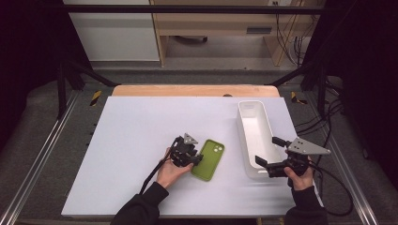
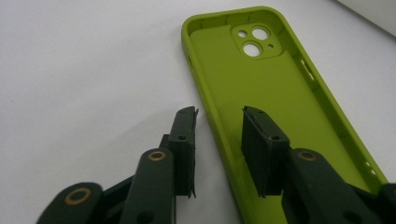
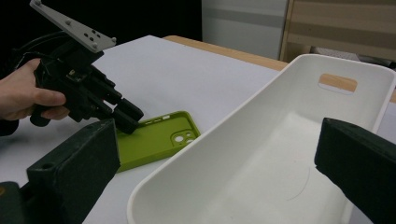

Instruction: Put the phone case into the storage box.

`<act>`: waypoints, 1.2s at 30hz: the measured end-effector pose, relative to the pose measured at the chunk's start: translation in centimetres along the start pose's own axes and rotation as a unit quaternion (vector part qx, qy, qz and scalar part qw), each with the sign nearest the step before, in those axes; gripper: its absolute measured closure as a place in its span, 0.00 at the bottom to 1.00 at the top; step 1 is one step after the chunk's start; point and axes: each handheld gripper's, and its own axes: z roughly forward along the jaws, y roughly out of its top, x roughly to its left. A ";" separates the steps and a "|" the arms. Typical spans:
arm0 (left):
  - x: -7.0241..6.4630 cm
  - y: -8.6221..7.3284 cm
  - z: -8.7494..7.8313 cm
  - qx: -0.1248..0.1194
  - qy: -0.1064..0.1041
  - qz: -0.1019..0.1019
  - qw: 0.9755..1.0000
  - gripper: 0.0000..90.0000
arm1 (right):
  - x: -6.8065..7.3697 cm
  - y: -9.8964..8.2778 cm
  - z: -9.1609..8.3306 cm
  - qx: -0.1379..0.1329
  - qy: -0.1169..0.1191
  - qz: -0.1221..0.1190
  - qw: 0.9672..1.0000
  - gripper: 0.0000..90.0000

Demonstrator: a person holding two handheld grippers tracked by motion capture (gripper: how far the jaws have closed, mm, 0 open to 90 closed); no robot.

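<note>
High view, phone case (image 1: 208, 160): green, lies flat on the white table (image 1: 141, 140) with its hollow side up, right of the table's middle and nearer the person's edge; long axis runs from near-left to far-right, camera cut-out at the far end

High view, left gripper (image 1: 195, 159): held in the left hand (image 1: 171, 171), its tip at the case's left long edge near the lower half

High view, right gripper (image 1: 268, 155): held in the right hand (image 1: 300, 177) at the near end of the white bin (image 1: 248, 112), jaws wide apart on either side of that end

High view, bin: long and narrow, stands just right of the case, its length running away from the person

Left gripper view, left gripper (image 2: 218, 142): jaws partly closed, one pad outside the case's side wall on the table, the other inside the shell; a gap shows on both sides of the wall, so nothing is gripped

Left gripper view, phone case (image 2: 261, 88): stretches away from the jaws, camera holes at the far end

Right gripper view, right gripper (image 3: 224, 158): jaws spread wide with the bin (image 3: 280, 154) between them; touching the walls or not, cannot tell

Right gripper view, phone case (image 3: 154, 140): lies left of the bin, the left gripper (image 3: 128, 122) tip on its edge
</note>
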 end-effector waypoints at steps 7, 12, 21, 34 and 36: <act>0.0 0.0 -0.1 0.007 -0.007 -0.005 1.000 0.83 | 0.0 0.0 0.0 0.001 0.000 0.000 1.000 0.01; 0.0 0.1 -0.1 0.009 -0.011 -0.008 1.000 0.87 | 0.0 0.0 0.0 0.001 0.000 0.001 1.000 0.01; -0.2 0.1 -0.1 0.009 -0.001 -0.004 1.000 0.91 | 0.0 0.0 0.0 0.002 0.001 0.001 1.000 0.01; -0.2 0.2 -0.2 0.012 0.009 -0.003 1.000 0.96 | 0.0 0.0 0.0 0.001 0.001 0.001 1.000 0.01; -0.2 0.2 -0.2 0.012 0.012 -0.001 1.000 0.96 | 0.0 0.0 0.0 0.001 0.000 0.002 1.000 0.01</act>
